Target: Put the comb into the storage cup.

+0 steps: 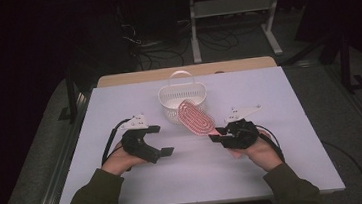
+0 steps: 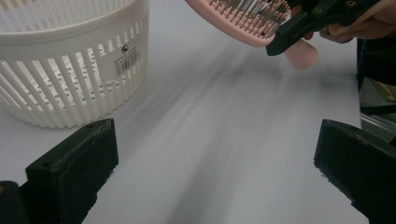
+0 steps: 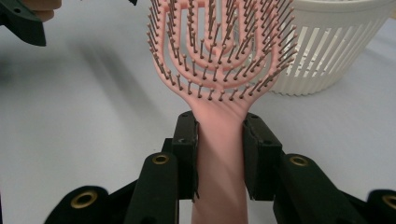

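Pink hairbrush [image 3: 219, 70]: clamped by its handle in my right gripper [image 3: 219, 149], head raised just beside the white slatted basket [image 1: 182, 98]. Left gripper [image 1: 155, 142] spread wide, empty, near the basket. Judged step: carry. Next: lift the brush over the basket rim, then release.

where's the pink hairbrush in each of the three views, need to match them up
High view: the pink hairbrush sits mid-table, its head over the white basket's near rim, its handle in the right gripper.
Left gripper view: top edge, right of centre, right of the basket.
Right gripper view: centre, handle clamped between the jaws, basket behind it.
Shared landmark: the white basket.
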A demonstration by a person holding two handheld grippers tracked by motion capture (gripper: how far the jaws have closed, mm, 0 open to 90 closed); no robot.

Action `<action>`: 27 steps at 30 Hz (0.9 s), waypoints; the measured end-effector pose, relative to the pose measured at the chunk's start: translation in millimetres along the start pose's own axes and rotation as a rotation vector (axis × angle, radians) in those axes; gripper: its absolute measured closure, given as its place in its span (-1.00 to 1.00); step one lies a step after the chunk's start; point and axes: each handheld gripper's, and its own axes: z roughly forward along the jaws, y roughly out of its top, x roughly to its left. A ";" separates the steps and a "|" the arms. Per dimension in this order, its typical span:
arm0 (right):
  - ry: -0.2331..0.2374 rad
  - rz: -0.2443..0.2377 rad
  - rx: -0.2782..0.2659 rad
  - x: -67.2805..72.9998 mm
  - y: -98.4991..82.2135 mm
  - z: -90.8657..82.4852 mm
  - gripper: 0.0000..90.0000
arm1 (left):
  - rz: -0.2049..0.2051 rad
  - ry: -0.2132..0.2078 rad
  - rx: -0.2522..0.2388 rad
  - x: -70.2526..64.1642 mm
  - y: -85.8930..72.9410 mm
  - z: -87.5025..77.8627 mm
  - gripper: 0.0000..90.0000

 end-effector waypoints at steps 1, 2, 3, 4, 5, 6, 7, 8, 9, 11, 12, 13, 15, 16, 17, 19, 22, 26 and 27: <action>-0.001 -0.001 0.000 0.0 0.0 0.0 0.52 | 0.002 -0.001 -0.004 0.6 0.9 0.4 -1.00; -0.002 -0.002 0.000 0.1 0.0 0.2 0.52 | 0.002 -0.002 -0.011 1.4 1.7 0.5 -1.00; -0.004 -0.003 0.000 0.1 -0.1 0.4 0.52 | -0.003 -0.005 -0.022 2.0 2.4 0.6 -1.00; -0.005 -0.003 0.001 0.0 -0.1 0.5 0.52 | -0.002 -0.008 -0.028 2.7 2.9 0.8 -1.00; -0.007 -0.003 0.001 0.0 -0.1 0.7 0.52 | 0.000 -0.011 -0.026 2.5 3.3 1.6 -1.00; -0.009 -0.005 0.001 0.0 0.0 0.7 0.52 | 0.005 -0.011 -0.025 1.8 3.4 2.5 -1.00; -0.010 -0.005 0.001 0.0 -0.1 0.8 0.52 | 0.007 -0.012 -0.024 1.1 3.3 3.0 -1.00; -0.014 -0.007 -0.001 0.0 -0.1 0.7 0.52 | 0.006 -0.012 -0.024 0.3 3.0 3.7 -1.00; -0.016 -0.008 -0.001 0.0 -0.2 0.8 0.52 | 0.009 -0.008 -0.024 -0.4 2.8 4.6 -1.00; -0.021 -0.011 -0.002 0.4 -0.4 1.1 0.52 | 0.009 -0.006 -0.026 -1.5 2.3 6.0 -1.00; -0.022 -0.010 -0.002 0.9 -0.5 1.4 0.52 | 0.009 -0.007 -0.029 -2.0 2.3 6.4 -1.00; -0.023 -0.011 -0.002 1.3 -0.6 1.7 0.52 | 0.007 -0.008 -0.031 -2.5 2.3 6.7 -1.00; -0.024 -0.013 -0.004 2.2 -0.7 2.4 0.52 | 0.002 -0.006 -0.039 -3.8 2.7 7.2 -1.00; -0.024 -0.014 -0.006 2.9 -0.7 2.9 0.52 | 0.000 -0.007 -0.042 -4.5 2.8 7.4 -1.00; -0.024 -0.014 -0.007 3.7 -0.8 3.3 0.52 | 0.000 -0.006 -0.043 -5.1 3.1 7.4 -1.00; -0.021 -0.017 -0.007 4.6 -0.7 4.8 0.52 | -0.006 -0.008 -0.050 -6.4 3.5 8.0 -1.00; -0.018 -0.018 -0.006 5.8 -0.5 6.7 0.52 | -0.016 -0.014 -0.058 -7.8 4.5 8.8 -1.00; -0.014 -0.022 -0.008 8.7 -0.7 9.4 0.52 | -0.016 -0.002 -0.057 -9.7 5.2 10.4 -1.00; -0.011 -0.022 -0.007 9.5 -0.8 10.2 0.52 | -0.017 -0.002 -0.058 -10.3 5.3 10.9 -1.00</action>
